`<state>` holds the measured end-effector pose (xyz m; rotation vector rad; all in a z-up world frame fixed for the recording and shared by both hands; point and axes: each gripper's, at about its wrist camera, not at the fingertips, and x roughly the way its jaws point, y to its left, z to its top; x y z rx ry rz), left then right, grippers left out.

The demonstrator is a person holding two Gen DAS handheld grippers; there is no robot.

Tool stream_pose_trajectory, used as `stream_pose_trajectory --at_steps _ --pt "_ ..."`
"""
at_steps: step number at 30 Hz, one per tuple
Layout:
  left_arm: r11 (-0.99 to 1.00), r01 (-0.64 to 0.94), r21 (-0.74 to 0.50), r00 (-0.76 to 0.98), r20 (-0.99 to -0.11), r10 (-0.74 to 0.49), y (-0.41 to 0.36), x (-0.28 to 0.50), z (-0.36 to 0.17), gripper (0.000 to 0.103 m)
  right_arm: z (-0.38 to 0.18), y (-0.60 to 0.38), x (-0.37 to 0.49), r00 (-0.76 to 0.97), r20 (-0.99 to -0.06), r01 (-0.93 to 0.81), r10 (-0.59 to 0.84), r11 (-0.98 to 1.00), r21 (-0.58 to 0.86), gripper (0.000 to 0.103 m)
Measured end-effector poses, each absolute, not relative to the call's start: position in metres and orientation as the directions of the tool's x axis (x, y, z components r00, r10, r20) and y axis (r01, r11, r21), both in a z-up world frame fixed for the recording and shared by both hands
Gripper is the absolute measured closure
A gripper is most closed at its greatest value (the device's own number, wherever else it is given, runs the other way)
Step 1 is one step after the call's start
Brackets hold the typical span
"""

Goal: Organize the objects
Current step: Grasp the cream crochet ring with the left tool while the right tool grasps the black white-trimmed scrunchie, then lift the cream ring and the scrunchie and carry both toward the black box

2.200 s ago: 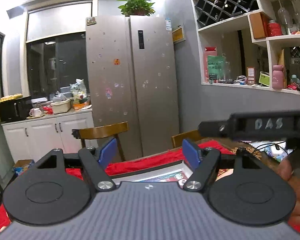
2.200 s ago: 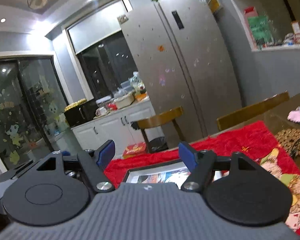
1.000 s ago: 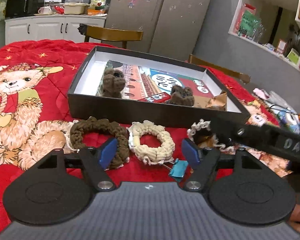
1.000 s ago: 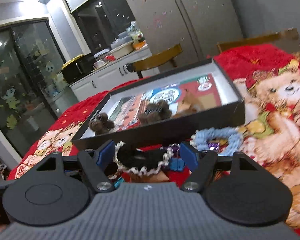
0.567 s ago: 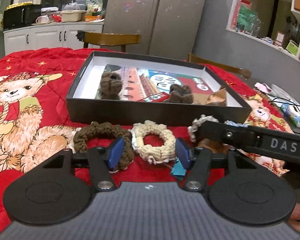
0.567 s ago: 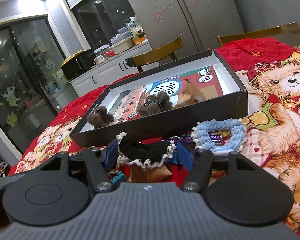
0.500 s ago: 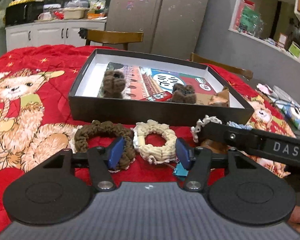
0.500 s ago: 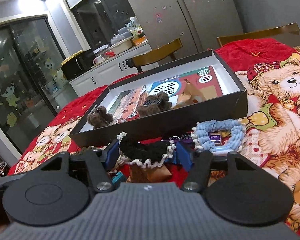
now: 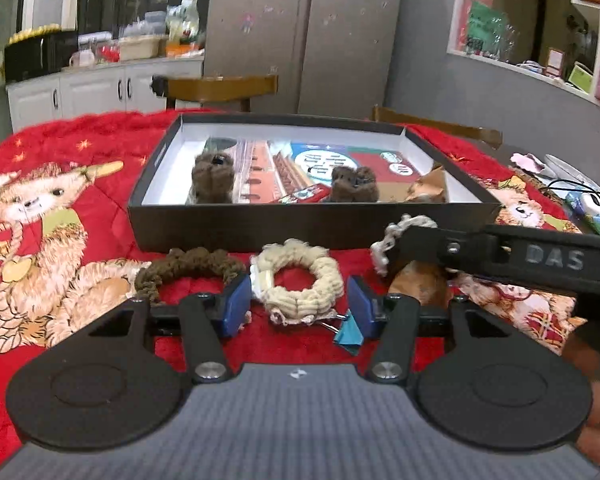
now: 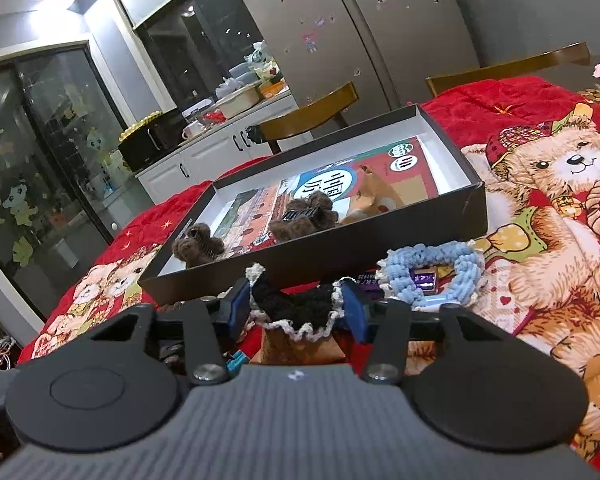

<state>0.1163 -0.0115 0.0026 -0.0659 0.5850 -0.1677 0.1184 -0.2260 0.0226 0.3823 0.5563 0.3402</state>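
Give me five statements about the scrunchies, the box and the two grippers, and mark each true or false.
1. The cream scrunchie lies between the left gripper's fingers. True.
2. The black scrunchie is already in the box. False: it lies outside, between the right gripper's fingers.
3. Two brown fuzzy hair clips lie in the box. True.
4. The blue scrunchie hangs over the box wall. False: it lies on the red blanket.
5. The brown scrunchie lies left of the cream one. True.

Fuzzy cream scrunchie, matt black cardboard box, plush red blanket
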Motion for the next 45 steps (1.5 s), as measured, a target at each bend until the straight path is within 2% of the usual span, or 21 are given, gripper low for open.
stream_pose_trajectory --at_steps 8,9,12,14,21,36,45 --pt "0.98 0.155 -0.124 0.779 -0.595 -0.199 -0.009 0.143 -0.005 0.045 0.025 -0.226 0.115 0.821 -0.418 -0.201 0.388 0.883 0.424 0.074" --pt "0.981 0.158 -0.108 0.78 -0.596 -0.192 -0.011 0.143 -0.005 0.048 0.026 -0.227 0.115 0.827 -0.414 -0.196 0.38 0.886 0.421 0.078" --pt "0.983 0.17 -0.069 0.795 -0.58 -0.178 -0.016 0.138 -0.006 0.069 0.027 -0.23 0.115 0.832 -0.405 -0.189 0.379 0.88 0.436 0.083" --pt "0.982 0.178 -0.071 0.81 -0.555 -0.187 -0.015 0.132 -0.004 0.073 0.028 -0.233 0.116 0.83 -0.404 -0.183 0.384 0.872 0.454 0.084" --pt "0.988 0.144 -0.054 0.837 -0.525 -0.151 -0.014 0.126 -0.001 0.074 0.03 -0.24 0.114 0.839 -0.381 -0.175 0.388 0.856 0.487 0.089" --pt "0.994 0.108 -0.022 0.851 -0.515 -0.104 -0.013 0.12 0.002 0.074 0.04 -0.248 0.11 0.848 -0.322 -0.21 0.421 0.824 0.526 0.09" --pt "0.995 0.099 -0.012 0.859 -0.504 -0.092 -0.014 0.119 0.003 0.074 0.039 -0.252 0.113 0.837 -0.326 -0.195 0.44 0.796 0.573 0.091"
